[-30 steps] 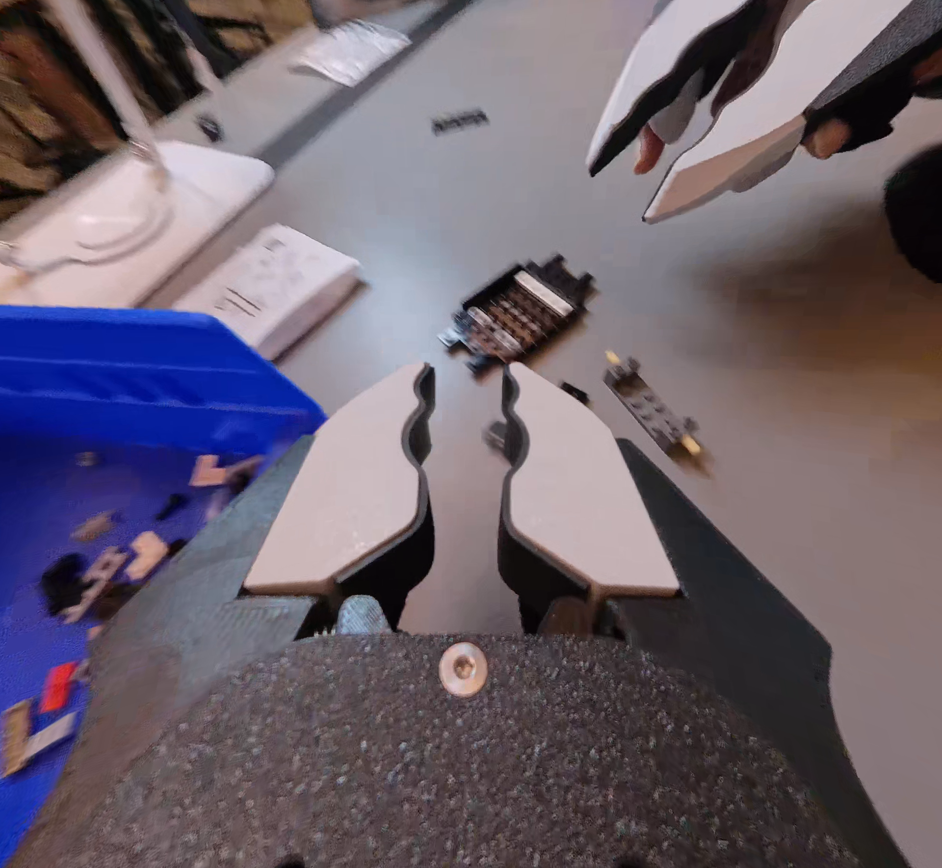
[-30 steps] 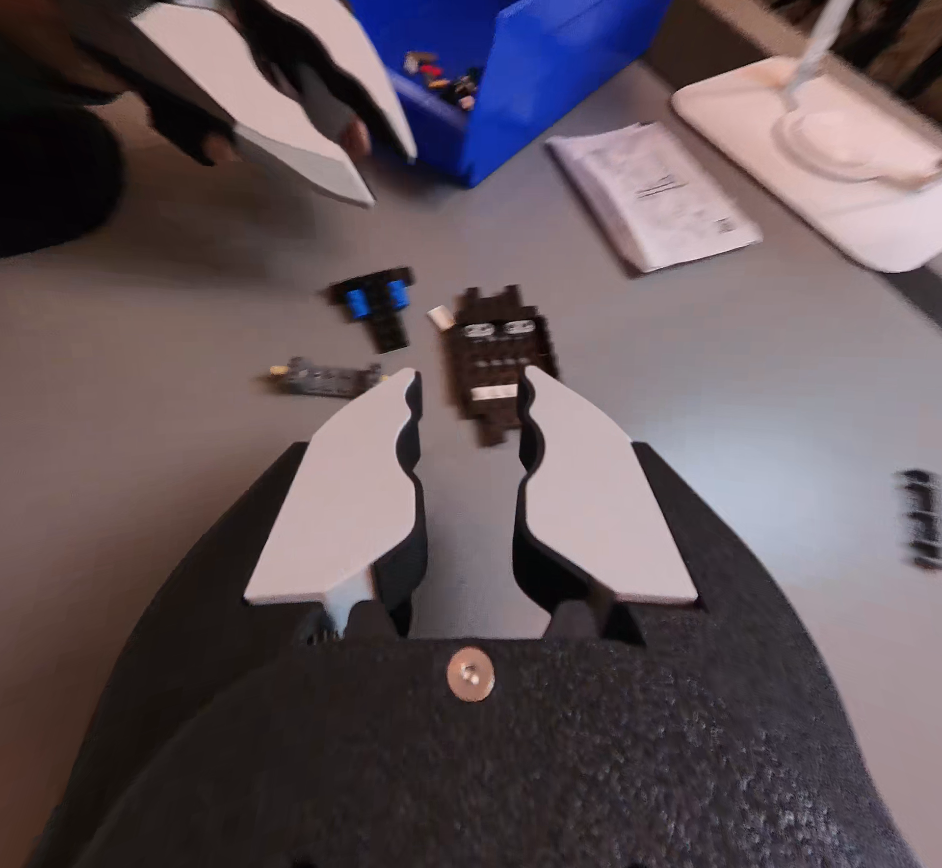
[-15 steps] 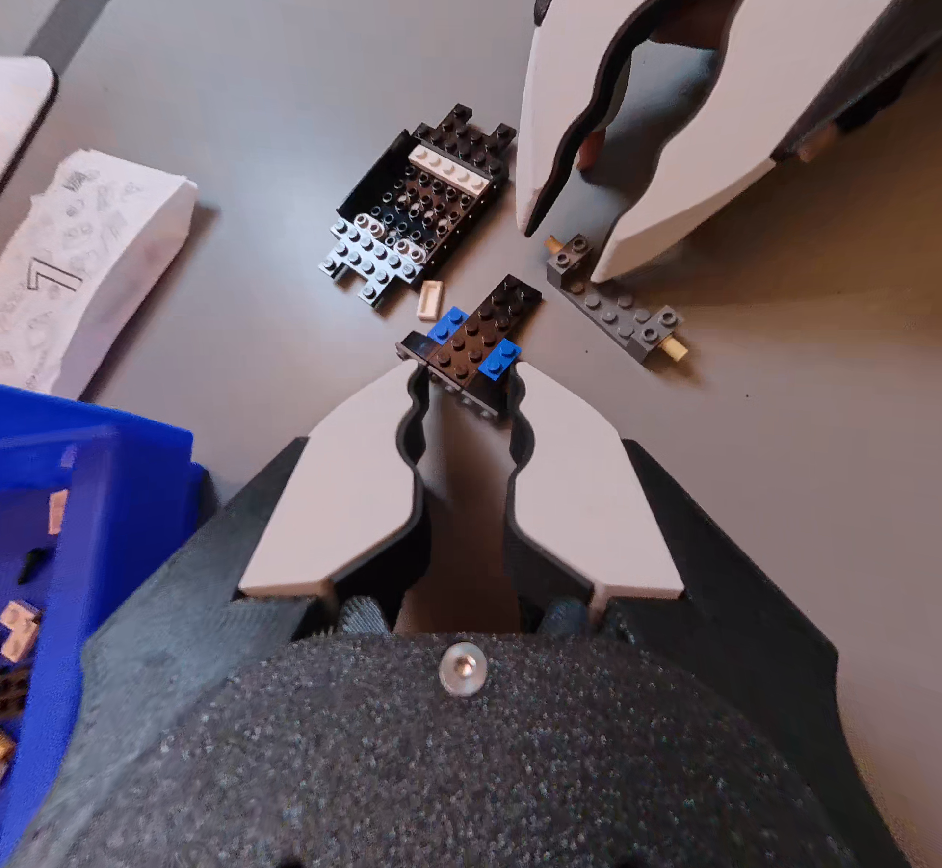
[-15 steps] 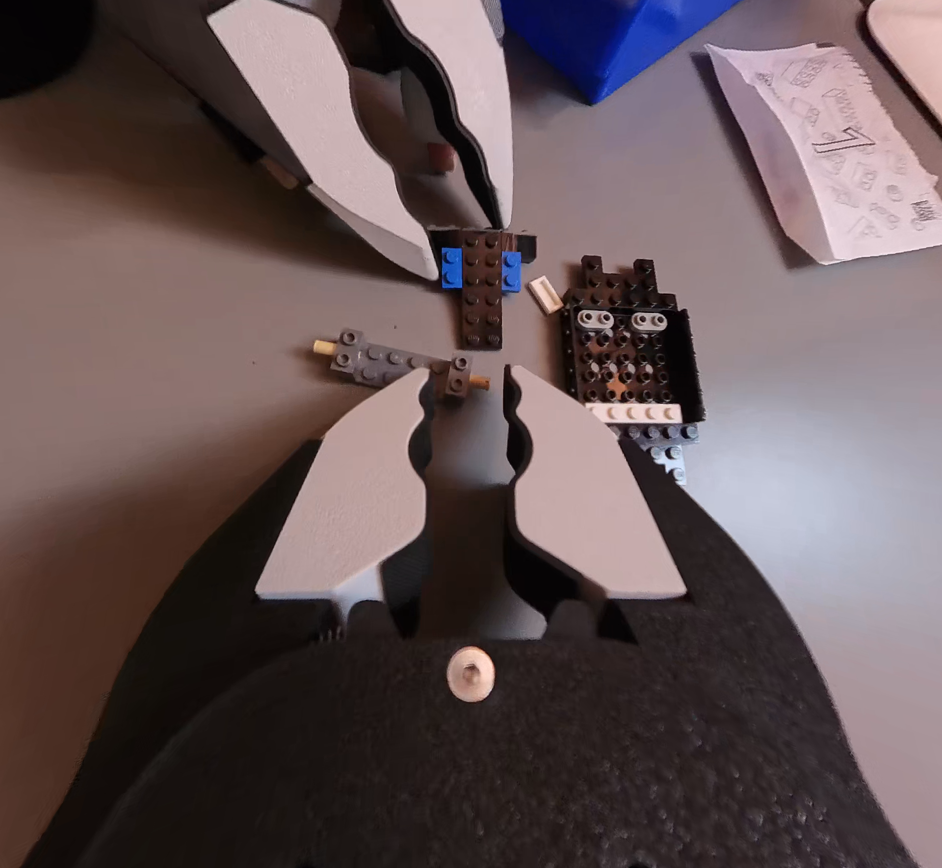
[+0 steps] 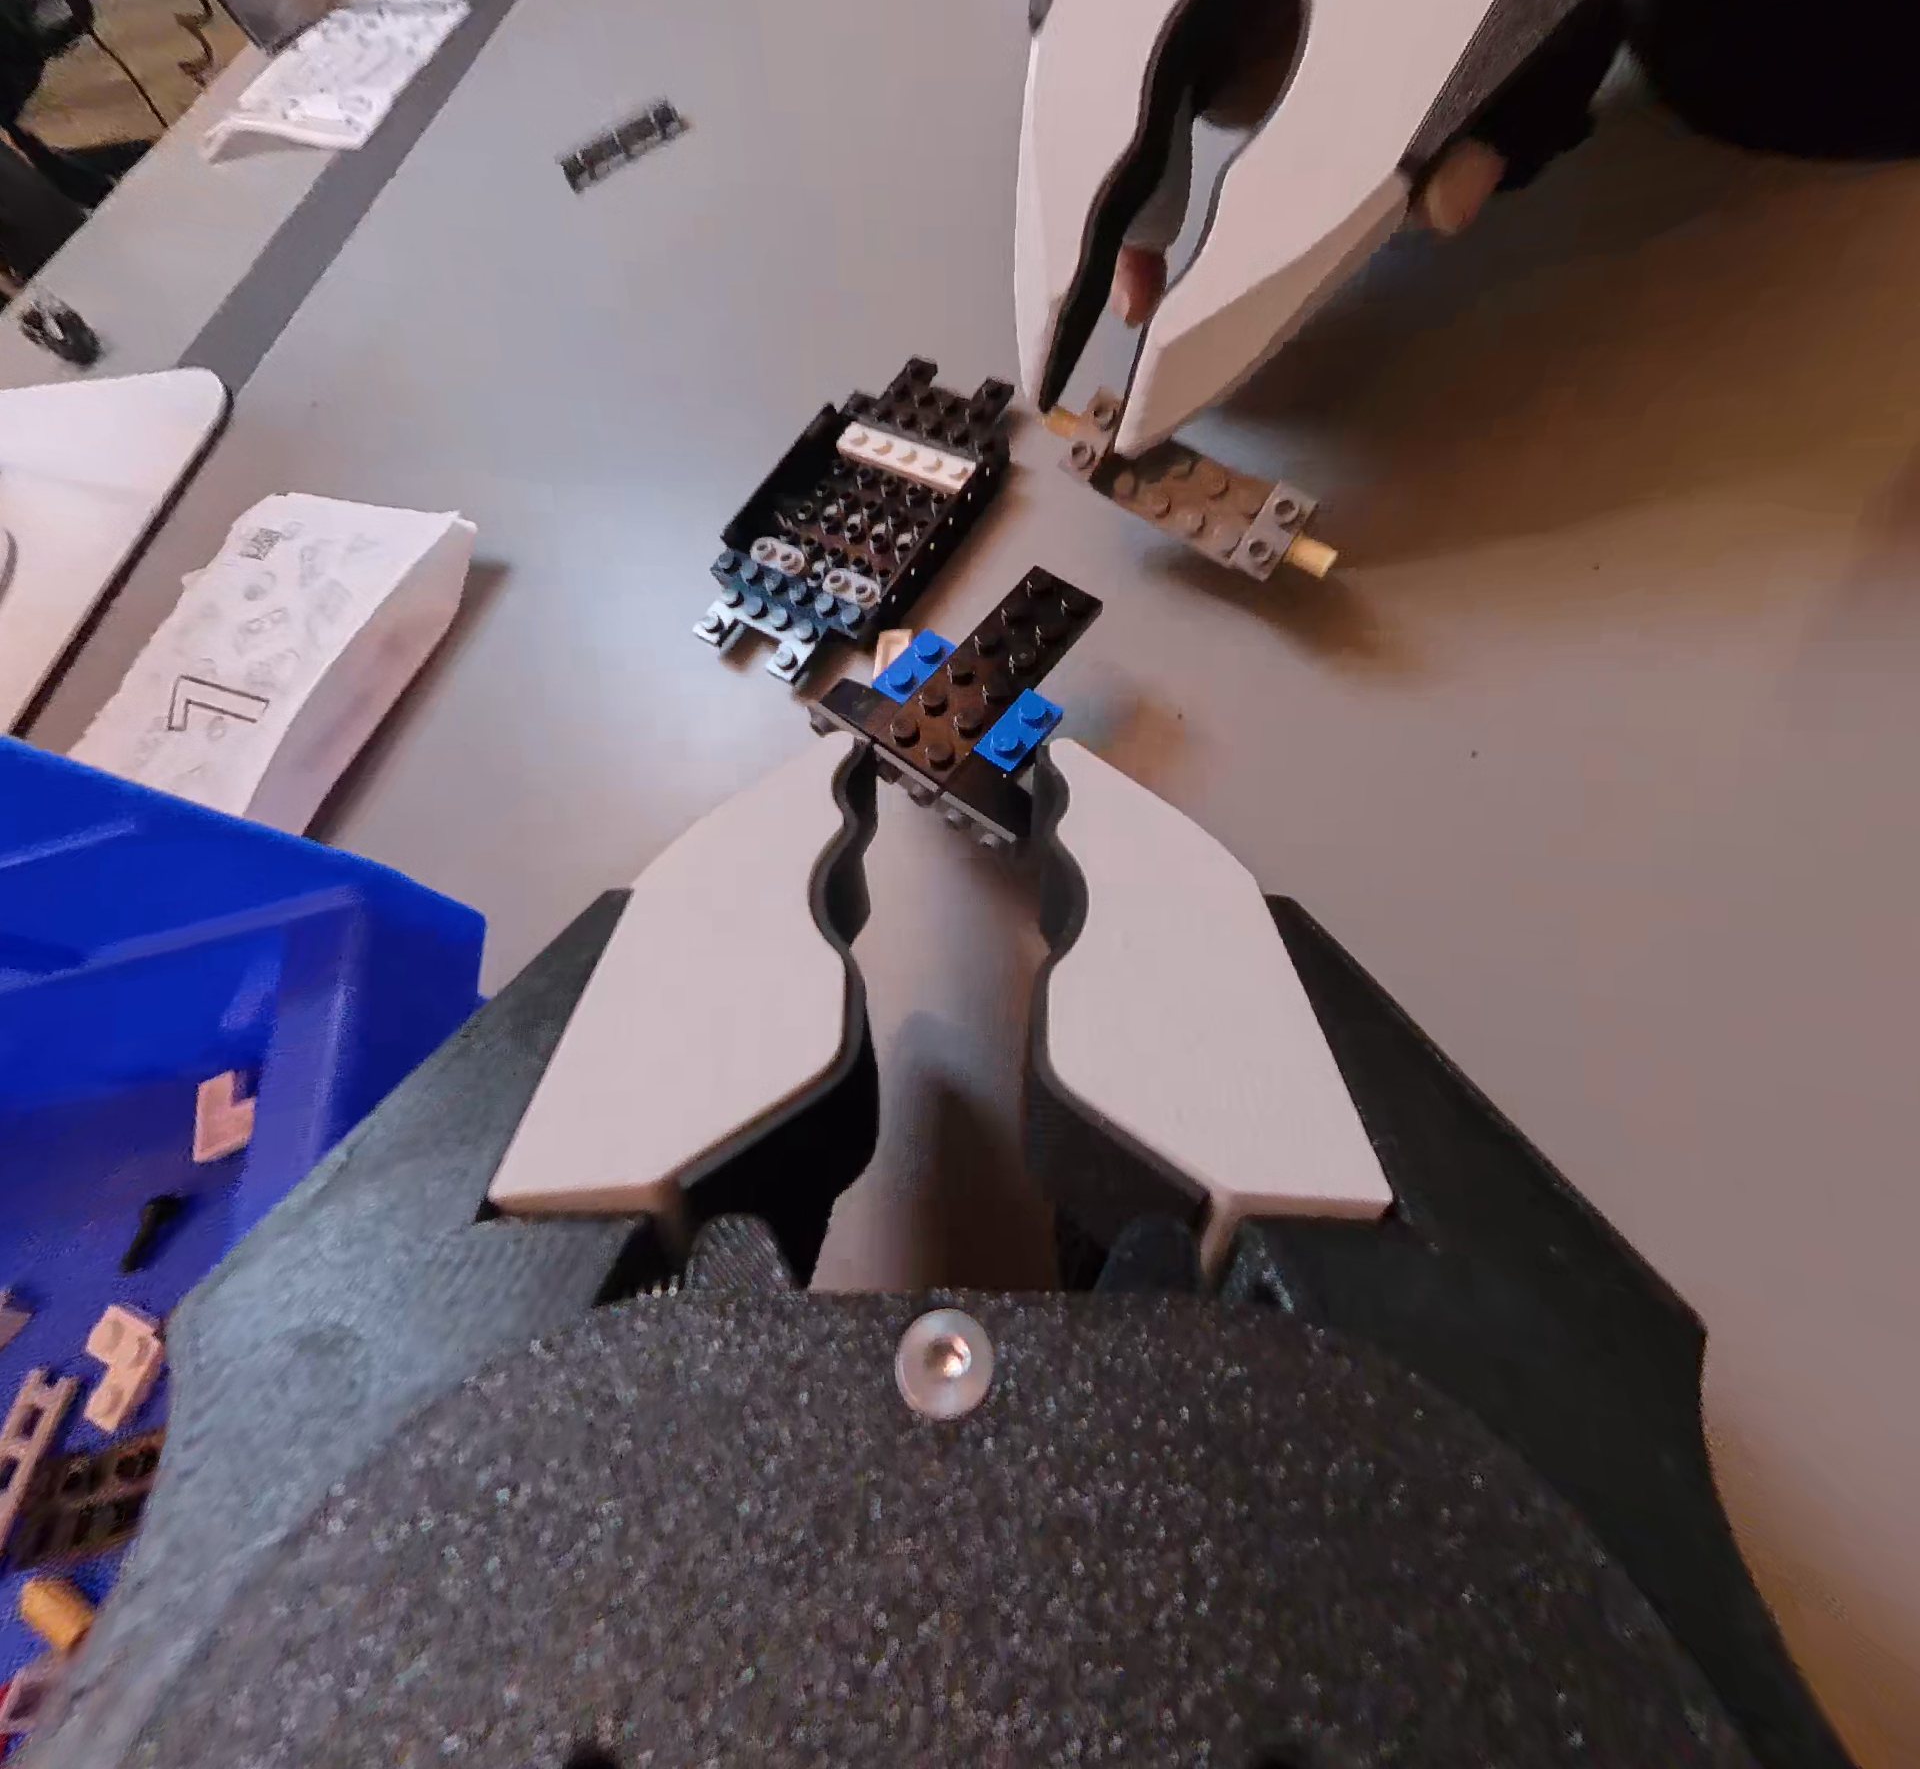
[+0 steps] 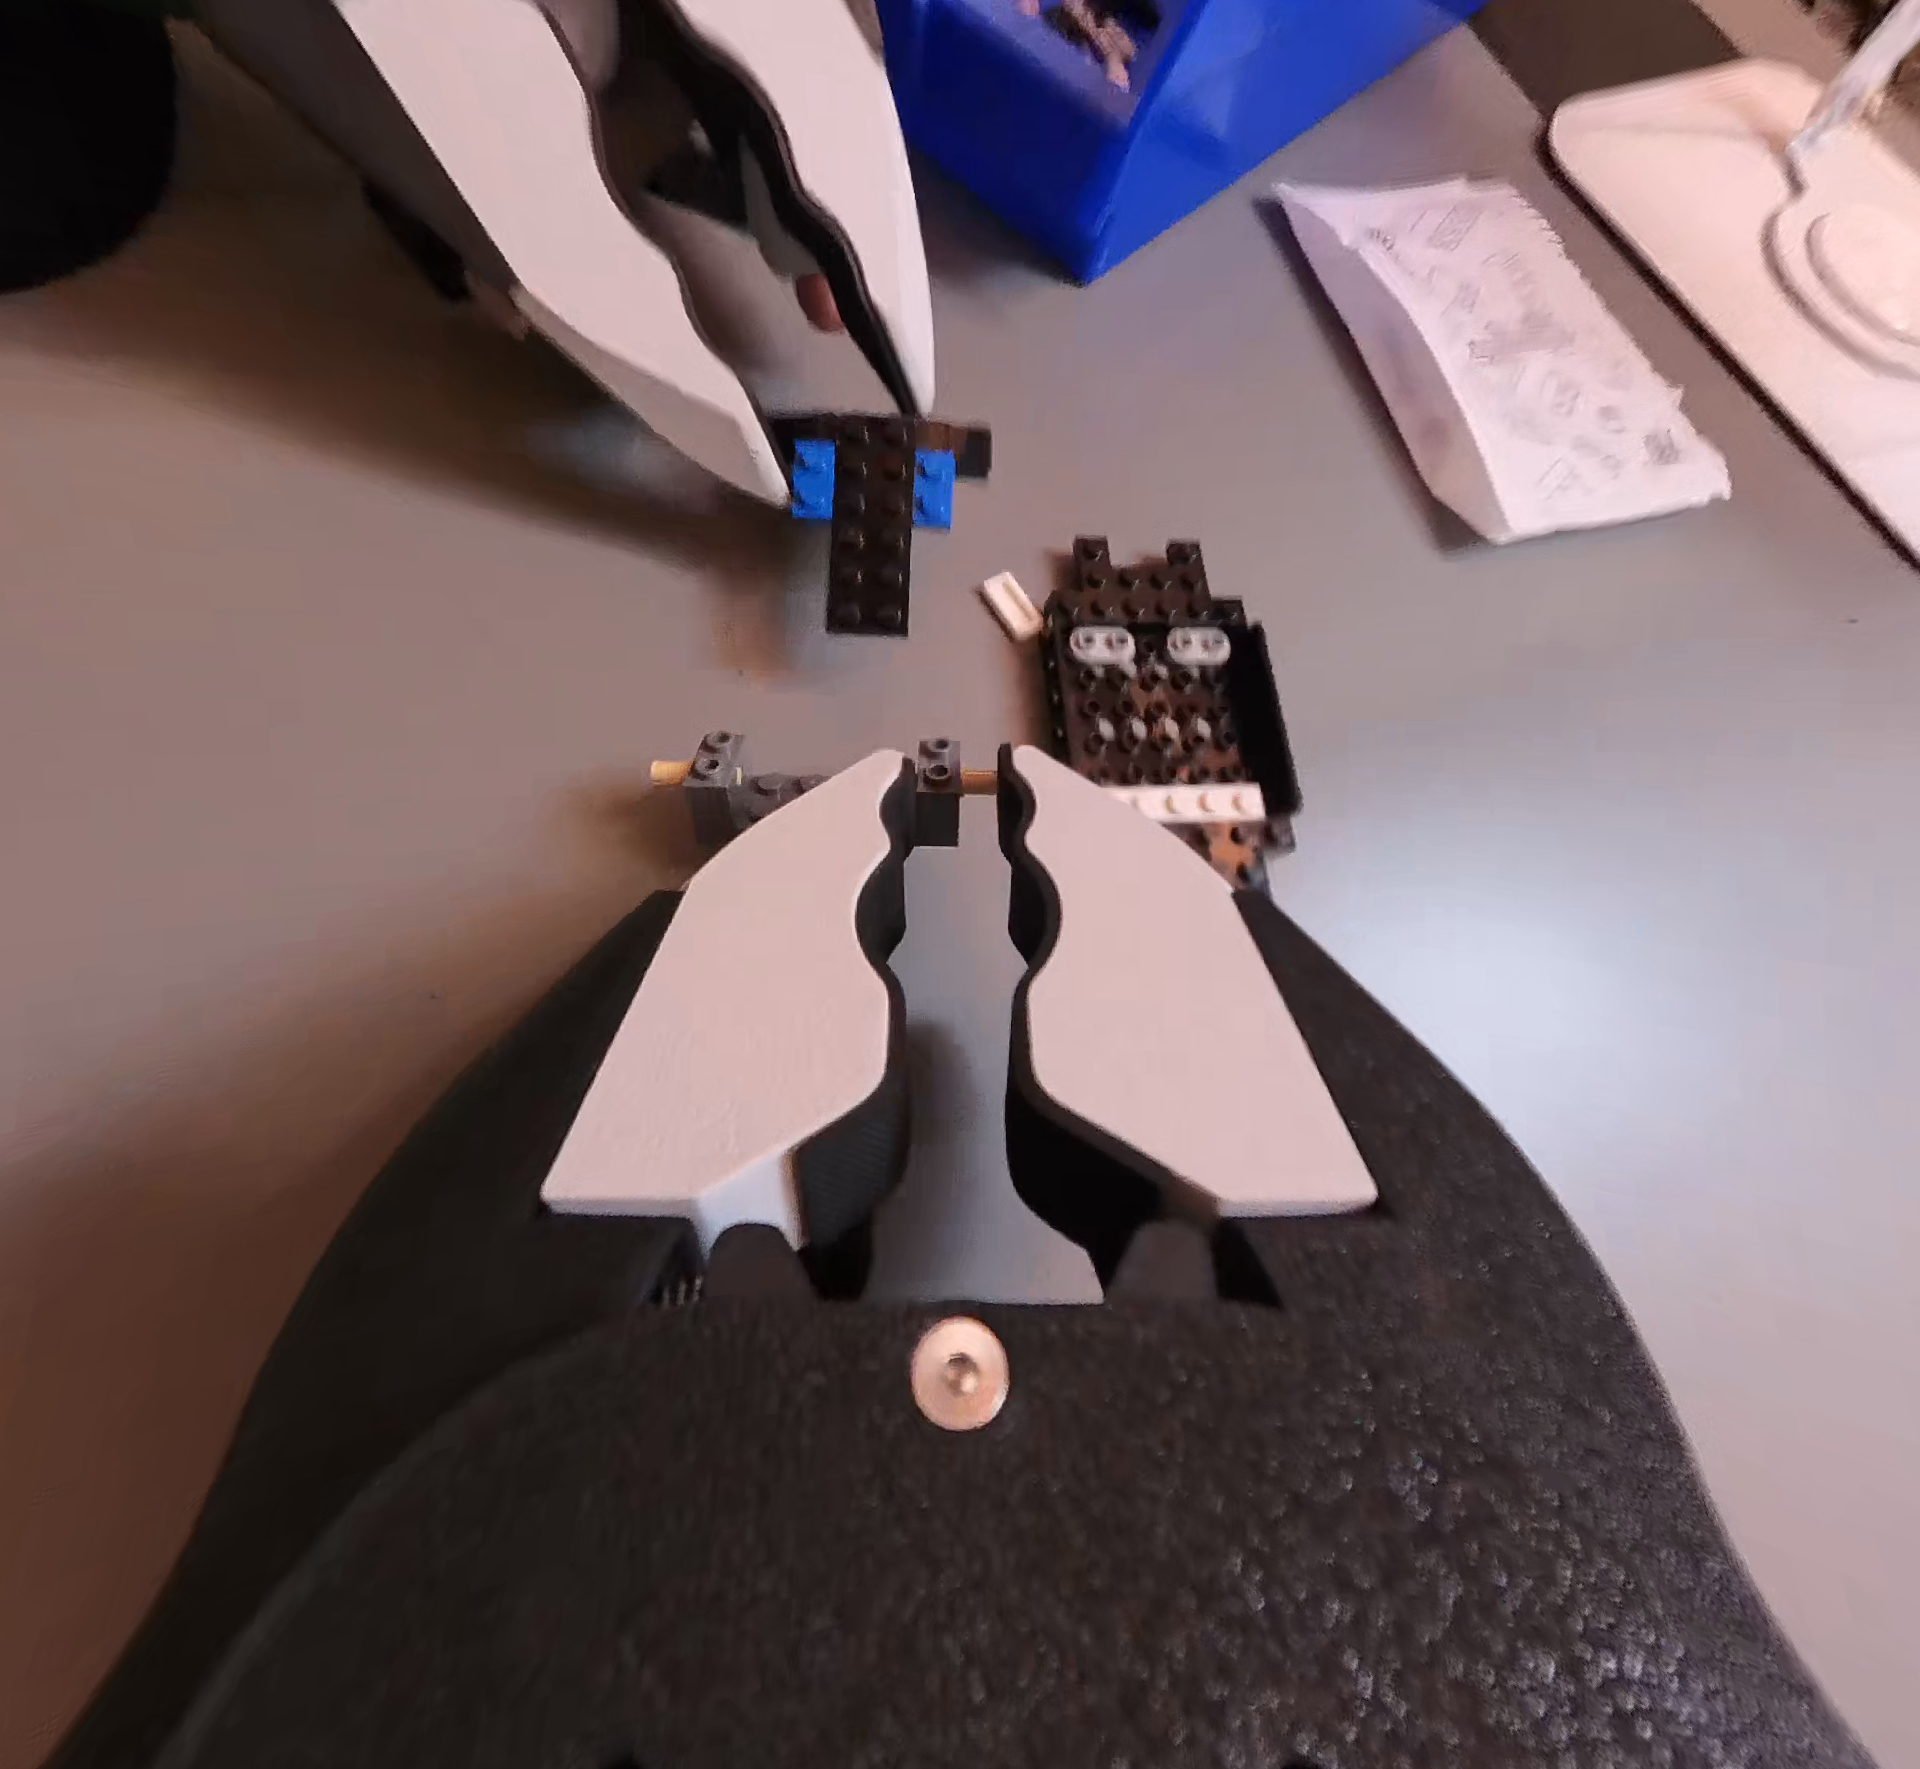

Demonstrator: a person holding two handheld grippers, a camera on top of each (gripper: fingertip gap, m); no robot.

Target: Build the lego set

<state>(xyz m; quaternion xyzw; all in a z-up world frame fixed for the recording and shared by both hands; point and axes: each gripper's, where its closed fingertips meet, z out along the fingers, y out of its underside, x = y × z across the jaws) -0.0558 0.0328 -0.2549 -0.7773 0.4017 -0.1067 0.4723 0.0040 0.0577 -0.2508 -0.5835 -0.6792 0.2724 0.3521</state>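
My left gripper (image 5: 945,763) is shut on the near end of a black plate with two blue plates (image 5: 997,670), on the grey table. It also shows in the right wrist view (image 6: 847,446), on that plate piece (image 6: 871,556). My right gripper (image 6: 951,769) is closed around the end block and tan pin of a grey axle piece (image 6: 727,789). In the left wrist view the right gripper (image 5: 1086,420) straddles that end of the axle piece (image 5: 1195,504). A black studded chassis (image 5: 862,524) (image 6: 1164,711) lies between the two pieces.
A small white tile (image 6: 1010,599) lies by the chassis. A blue bin (image 5: 156,940) of loose bricks stands behind the left gripper. A folded paper booklet (image 5: 281,649), a white lamp base (image 5: 94,493) and a small black piece (image 5: 621,145) lie farther off. The grippers' ends are close to 7 centimetres from one another.
Both grippers came down to the table. The left one moved onto the black and blue plate. The right one moved onto the grey axle piece's end and its jaws narrowed.
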